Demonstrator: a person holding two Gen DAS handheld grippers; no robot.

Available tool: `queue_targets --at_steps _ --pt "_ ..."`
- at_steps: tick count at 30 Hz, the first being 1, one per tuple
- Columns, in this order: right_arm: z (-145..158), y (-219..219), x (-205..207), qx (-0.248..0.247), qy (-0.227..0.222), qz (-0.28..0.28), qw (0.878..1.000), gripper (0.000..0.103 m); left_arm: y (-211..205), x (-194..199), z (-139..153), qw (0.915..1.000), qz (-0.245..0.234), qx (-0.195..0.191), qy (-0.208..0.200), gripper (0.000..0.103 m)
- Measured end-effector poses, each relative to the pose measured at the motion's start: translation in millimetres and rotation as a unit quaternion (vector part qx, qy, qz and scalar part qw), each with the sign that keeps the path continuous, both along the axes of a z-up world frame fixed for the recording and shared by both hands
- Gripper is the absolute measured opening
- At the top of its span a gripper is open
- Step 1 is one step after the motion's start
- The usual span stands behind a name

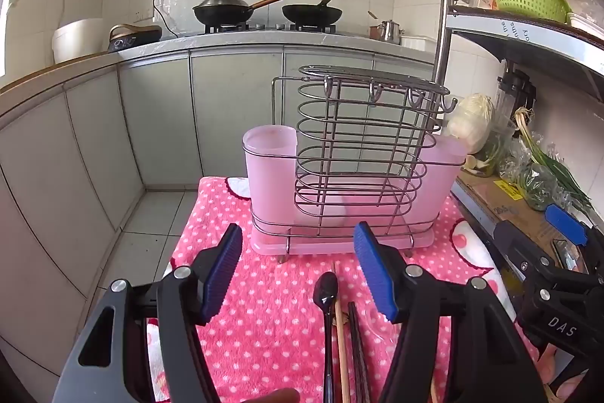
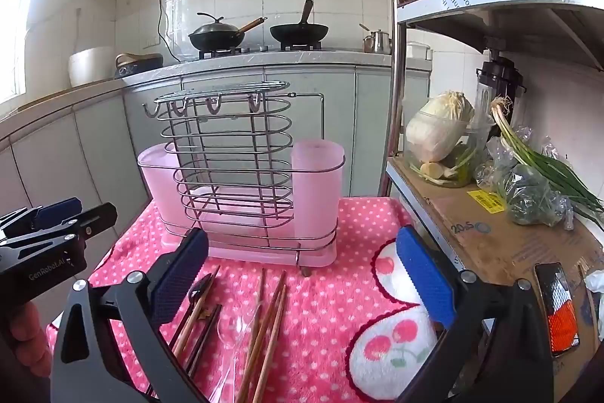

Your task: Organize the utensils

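Two tools hang over the table, each with jaws spread wide and nothing between them: the left tool (image 1: 298, 274) above a black spoon (image 1: 325, 289), the right tool (image 2: 302, 274) further right. Loose utensils lie side by side on the pink dotted towel (image 2: 321, 327): wooden chopsticks (image 2: 270, 320), dark chopsticks (image 2: 205, 331) and a clear spoon (image 2: 236, 327), handles toward the cameras, presumably laid ready for picking. Behind them the wire utensil rack (image 2: 234, 176) stands upright, its pink cups (image 2: 315, 191) apparently unfilled, within easy reach.

Black spoon (image 1: 326, 289), chopsticks (image 2: 264, 327) flat before wire-and-pink holder (image 1: 339, 169) — upright, empty
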State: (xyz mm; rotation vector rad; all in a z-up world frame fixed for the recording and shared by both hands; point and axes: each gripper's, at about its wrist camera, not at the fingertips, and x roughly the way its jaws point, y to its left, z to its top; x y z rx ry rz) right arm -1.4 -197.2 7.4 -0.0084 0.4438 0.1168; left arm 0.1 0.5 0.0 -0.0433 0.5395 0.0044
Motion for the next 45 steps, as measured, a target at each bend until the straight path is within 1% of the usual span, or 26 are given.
queue_targets --at_steps 12,45 --pt "-0.1 -0.2 0.8 0.003 -0.004 0.000 1.000 0.100 0.3 0.0 -0.1 1.0000 0.003 -0.001 -0.001 0.061" --pt "4.2 3.9 -4.0 -0.003 -0.015 0.006 1.000 0.100 2.9 -7.4 12.2 0.9999 0.004 -0.007 -0.015 0.061"
